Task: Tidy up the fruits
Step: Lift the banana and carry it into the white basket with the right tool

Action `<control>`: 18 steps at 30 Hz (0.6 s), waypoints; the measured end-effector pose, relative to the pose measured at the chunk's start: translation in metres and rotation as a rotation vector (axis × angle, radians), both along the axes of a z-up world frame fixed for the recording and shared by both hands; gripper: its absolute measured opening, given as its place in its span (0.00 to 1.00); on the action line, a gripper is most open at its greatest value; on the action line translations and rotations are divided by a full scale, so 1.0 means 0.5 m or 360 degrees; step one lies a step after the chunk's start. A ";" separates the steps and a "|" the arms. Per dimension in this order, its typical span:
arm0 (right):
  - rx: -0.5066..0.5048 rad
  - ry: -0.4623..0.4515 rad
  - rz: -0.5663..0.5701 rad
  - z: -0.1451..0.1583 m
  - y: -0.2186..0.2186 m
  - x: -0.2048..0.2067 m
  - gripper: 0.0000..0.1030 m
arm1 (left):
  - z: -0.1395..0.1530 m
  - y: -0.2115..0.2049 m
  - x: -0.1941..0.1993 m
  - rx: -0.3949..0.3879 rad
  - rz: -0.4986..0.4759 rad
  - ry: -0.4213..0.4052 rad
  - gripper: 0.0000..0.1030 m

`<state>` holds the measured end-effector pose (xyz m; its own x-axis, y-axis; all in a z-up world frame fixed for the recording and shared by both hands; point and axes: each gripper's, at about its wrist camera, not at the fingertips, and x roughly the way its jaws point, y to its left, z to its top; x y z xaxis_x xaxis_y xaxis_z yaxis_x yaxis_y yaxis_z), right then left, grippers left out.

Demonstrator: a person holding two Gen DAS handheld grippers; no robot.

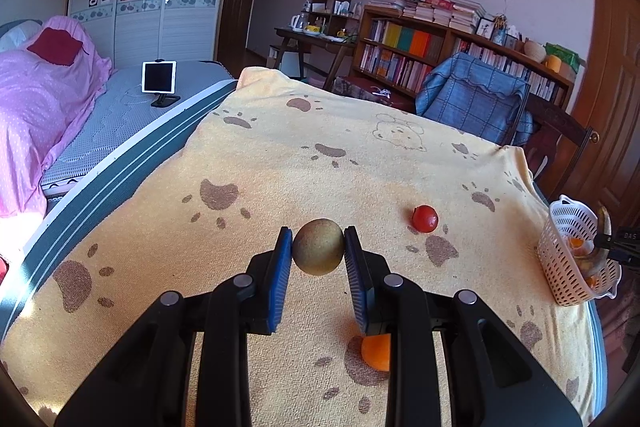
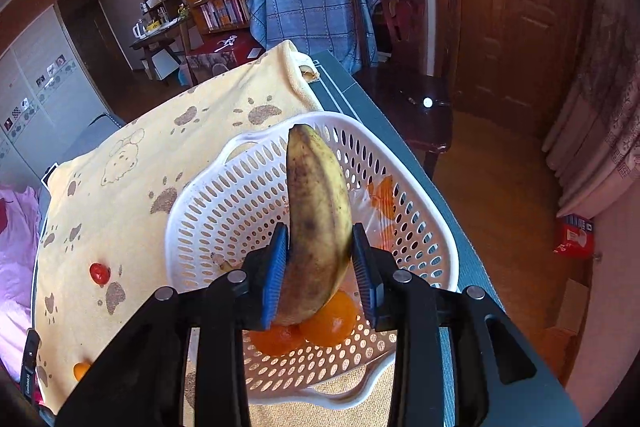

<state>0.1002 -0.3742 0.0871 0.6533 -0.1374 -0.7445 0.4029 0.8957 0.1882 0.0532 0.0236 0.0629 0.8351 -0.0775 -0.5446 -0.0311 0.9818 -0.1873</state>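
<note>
White basket (image 2: 256, 187) at the towel's (image 1: 280, 155) edge (open cloth beyond) under right gripper's (image 2: 320, 259) clamped banana (image 2: 316, 211); left gripper (image 1: 318, 247) clamps a pear (image 1: 319, 247).

No readable text; book spines (image 1: 404, 47) too small, blurred.

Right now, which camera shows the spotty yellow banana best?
The right wrist view: the spotty yellow banana fills the middle, over the white plastic basket. The left wrist view shows only its dark tip poking above the basket.
</note>
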 end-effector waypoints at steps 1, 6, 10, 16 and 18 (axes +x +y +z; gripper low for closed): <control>0.0000 0.0008 -0.0003 -0.002 -0.003 0.004 0.32 | -0.001 0.000 0.000 -0.0002 0.0001 0.0000 0.26; -0.0013 0.0023 -0.0008 -0.008 -0.007 0.021 0.33 | 0.001 -0.002 0.001 0.0000 -0.0001 0.0001 0.26; -0.0018 0.0037 -0.0015 -0.013 -0.007 0.031 0.33 | 0.001 -0.002 0.001 -0.0001 -0.0001 -0.0001 0.26; 0.0015 -0.0051 0.0001 -0.007 0.000 0.016 0.51 | 0.001 -0.003 0.001 -0.0001 -0.0005 -0.0004 0.26; -0.0002 -0.0086 0.0011 -0.003 0.007 0.004 0.51 | 0.001 -0.003 0.002 0.0001 -0.0006 -0.0006 0.26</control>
<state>0.1023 -0.3709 0.0857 0.6934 -0.1335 -0.7080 0.3859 0.8987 0.2084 0.0543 0.0220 0.0635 0.8368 -0.0805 -0.5416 -0.0266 0.9820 -0.1870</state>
